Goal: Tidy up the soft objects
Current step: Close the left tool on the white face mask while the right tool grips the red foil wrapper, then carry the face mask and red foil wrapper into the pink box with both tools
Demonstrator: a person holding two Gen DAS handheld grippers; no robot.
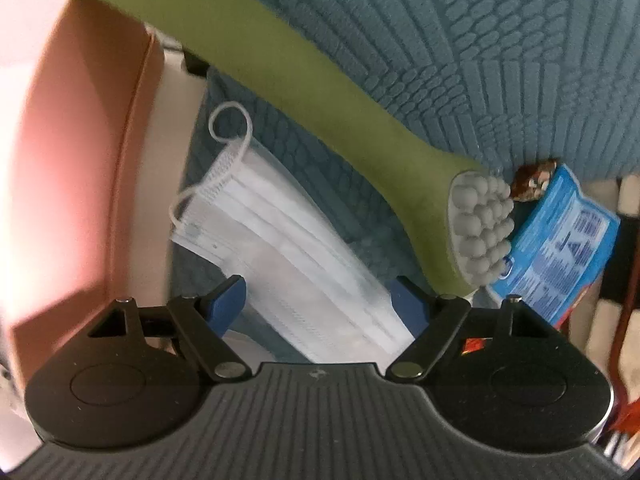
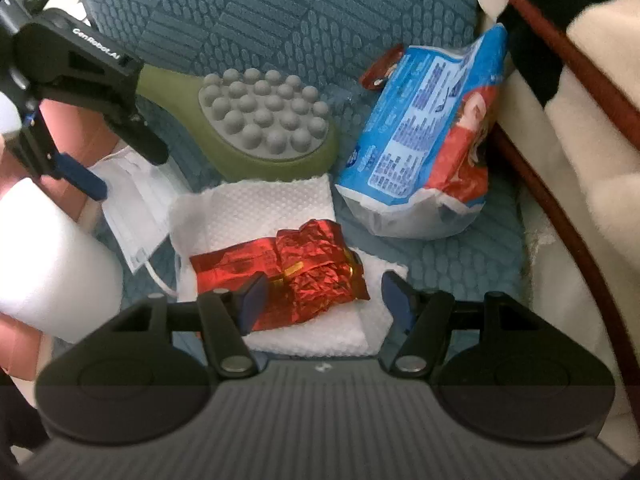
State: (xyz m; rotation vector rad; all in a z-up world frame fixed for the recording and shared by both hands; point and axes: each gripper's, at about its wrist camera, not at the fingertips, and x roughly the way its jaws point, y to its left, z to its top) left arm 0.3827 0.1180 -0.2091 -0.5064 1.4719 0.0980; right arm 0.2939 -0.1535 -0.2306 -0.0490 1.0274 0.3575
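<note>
Left wrist view: left gripper [image 1: 320, 300] jaws apart, face mask [image 1: 280, 248] lying between them untouched, long axis running diagonally away toward the pink edge. Right gripper [image 2: 324, 296] jaws apart over the red foil wrapper [image 2: 288, 268] on a white paper towel [image 2: 256, 204]. Each hand is nearest its own item. Green massager [image 2: 264, 120] and blue packet [image 2: 420, 132] lie beyond on the teal mat [image 2: 280, 8]. No container visible.
</note>
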